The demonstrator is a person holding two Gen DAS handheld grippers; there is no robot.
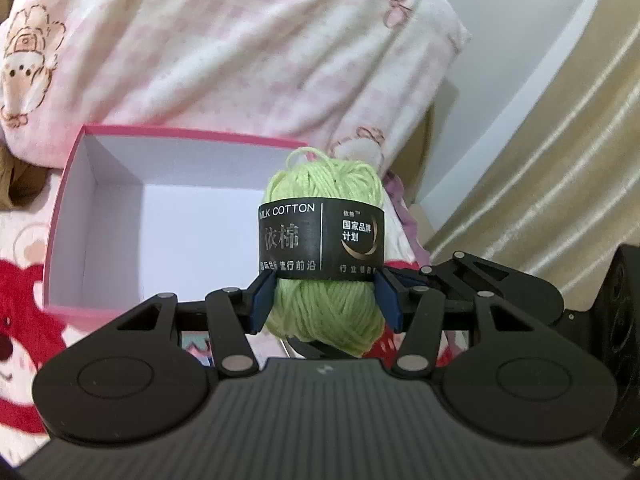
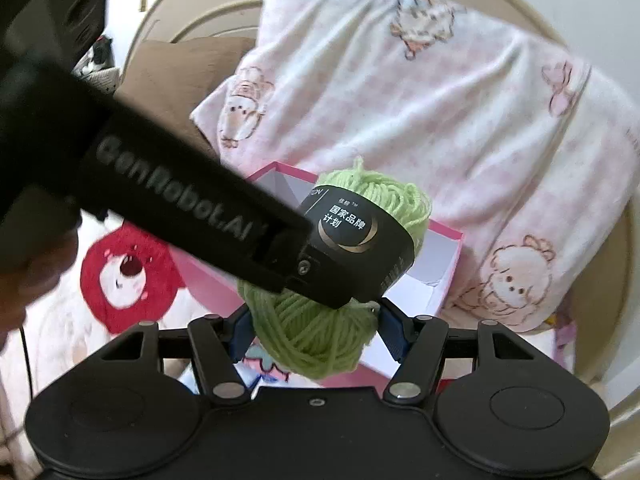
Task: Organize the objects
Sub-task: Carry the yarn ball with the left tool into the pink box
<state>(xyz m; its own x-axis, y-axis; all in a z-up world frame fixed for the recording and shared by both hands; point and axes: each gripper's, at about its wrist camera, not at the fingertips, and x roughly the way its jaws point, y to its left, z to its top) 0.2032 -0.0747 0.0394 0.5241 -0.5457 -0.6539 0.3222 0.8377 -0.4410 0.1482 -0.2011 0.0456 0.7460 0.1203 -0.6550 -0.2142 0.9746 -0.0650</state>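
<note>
- At the centre of my left wrist view, my left gripper (image 1: 326, 300) has its blue fingers (image 1: 262, 300) partly closed and pressed on both sides of a light green yarn ball (image 1: 324, 240), just under its black paper band (image 1: 320, 242); I am grasping it.
- In that view the yarn ball stands upright, loose strands at the top, and covers the right end of the pink box (image 1: 120, 136).
- The pink box lies open in the left half of the frame, its white inside bare where I can see it, resting on a bed cover (image 1: 24, 320) printed with a red bear.
- At the centre of my right wrist view, my right gripper (image 2: 316, 332) has its fingers (image 2: 390, 334) half closed either side of the lower end of the same yarn ball (image 2: 316, 340).
- The right-hand finger sits against the yarn; the left one is partly hidden behind it, so I cannot tell whether this grip is firm.
- My left gripper's black body (image 2: 160, 200) crosses that view from upper left to centre, blurred, blocking part of the band and the box (image 2: 444, 240).
- Beyond the box, filling the upper part of both frames, lies a pink-and-white blanket (image 1: 240, 48) with cartoon figures.
- A cream curtain (image 1: 560, 152) hangs at the right of the left wrist view.
- A brown cushion (image 2: 176, 76) lies at the upper left of the right wrist view.
</note>
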